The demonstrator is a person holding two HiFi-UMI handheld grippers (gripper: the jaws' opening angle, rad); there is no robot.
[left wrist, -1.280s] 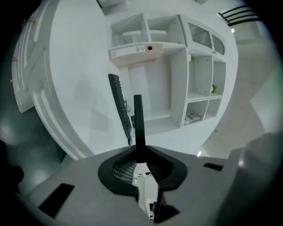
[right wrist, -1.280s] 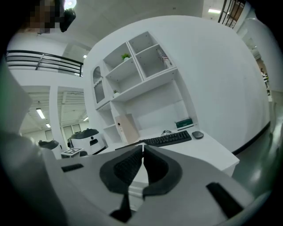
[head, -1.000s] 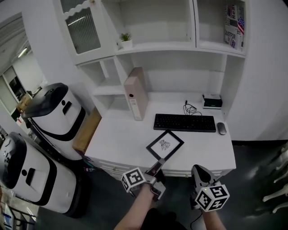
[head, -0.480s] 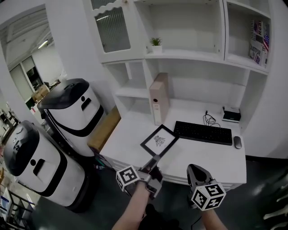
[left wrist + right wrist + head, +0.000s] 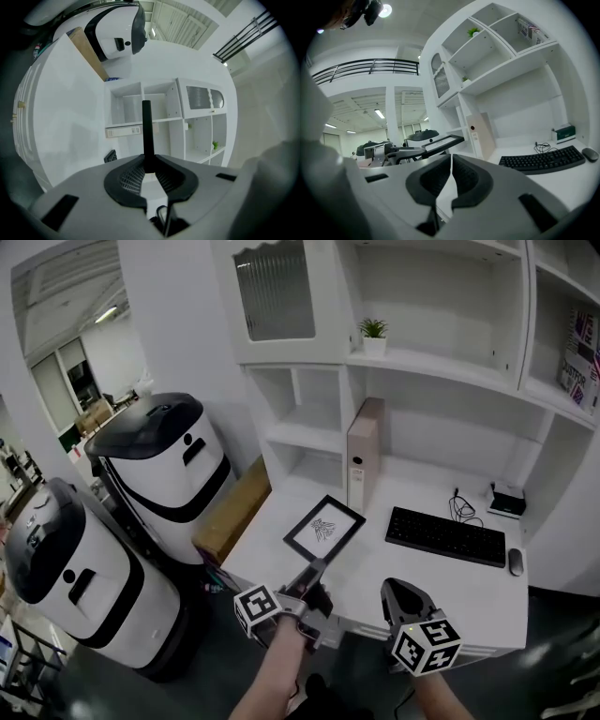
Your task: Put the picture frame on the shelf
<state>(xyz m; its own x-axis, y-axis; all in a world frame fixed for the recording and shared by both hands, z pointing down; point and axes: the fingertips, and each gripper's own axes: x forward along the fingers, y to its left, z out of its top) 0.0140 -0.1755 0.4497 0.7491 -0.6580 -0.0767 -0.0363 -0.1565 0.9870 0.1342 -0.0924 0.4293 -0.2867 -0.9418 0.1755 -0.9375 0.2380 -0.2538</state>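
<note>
My left gripper point(image 5: 314, 570) clamps its jaws on the picture frame point(image 5: 324, 528), held roughly flat above the front left corner of the desk point(image 5: 450, 582); right gripper point(image 5: 401, 594) jaws closed, empty; carrying stage, I judge; next I must lift it onto the shelf point(image 5: 305, 435) beyond.

White office corner, dark floor point(image 5: 553, 662).
Tall white shelves point(image 5: 431, 360) over a desk point(image 5: 375, 568) carrying keyboard point(image 5: 445, 536), mouse point(image 5: 515, 562) and an upright binder point(image 5: 364, 454); small plant point(image 5: 374, 334) one level up, ribbed glass door point(image 5: 274, 292) top left. Left of the desk, a brown box point(image 5: 232, 512) and two white-and-black machines point(image 5: 159, 465); strip lights point(image 5: 106, 313) far behind.
</note>
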